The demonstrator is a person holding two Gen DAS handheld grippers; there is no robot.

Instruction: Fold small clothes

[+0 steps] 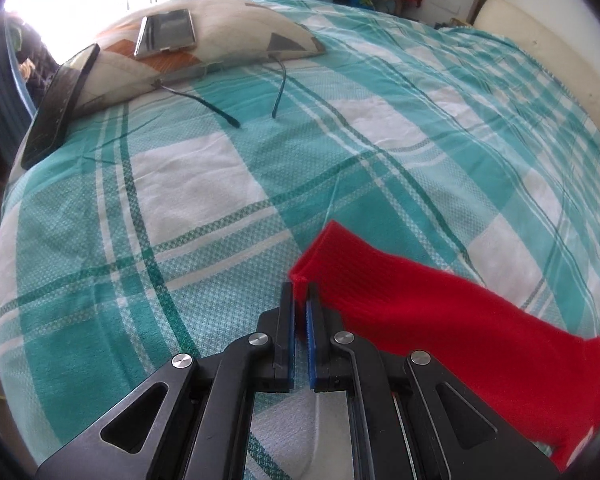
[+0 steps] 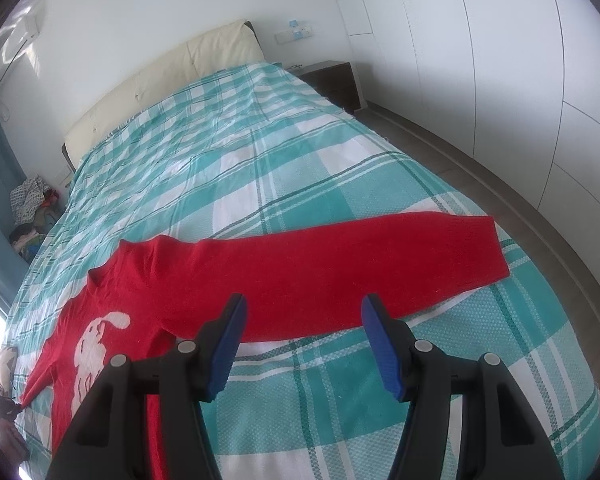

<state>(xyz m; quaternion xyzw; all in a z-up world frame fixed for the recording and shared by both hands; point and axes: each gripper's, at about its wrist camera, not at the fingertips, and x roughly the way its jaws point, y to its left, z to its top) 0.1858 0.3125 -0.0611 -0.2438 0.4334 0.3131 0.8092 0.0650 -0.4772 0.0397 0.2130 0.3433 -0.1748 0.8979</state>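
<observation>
A red sweater [image 2: 204, 280] with a white figure on its front lies flat on the teal-and-white checked bedspread [image 2: 260, 160]. One sleeve [image 2: 380, 260] stretches out to the right, its cuff near the bed's edge. My right gripper [image 2: 304, 312] hovers over that sleeve with its blue pads wide apart and nothing between them. In the left wrist view the other sleeve [image 1: 440, 312] runs off to the right. My left gripper [image 1: 300, 292] is shut on the corner of its cuff, just above the bedspread [image 1: 180, 200].
A patterned pillow [image 1: 228, 36] at the bed's far corner carries a silver device [image 1: 168, 34], and a dark phone [image 1: 60, 104] leans against it. Two cables [image 1: 220, 110] trail from under it. A cream headboard [image 2: 160, 80], a nightstand [image 2: 332, 80], white wardrobes [image 2: 500, 80] and a clothes pile [image 2: 30, 200] surround the bed.
</observation>
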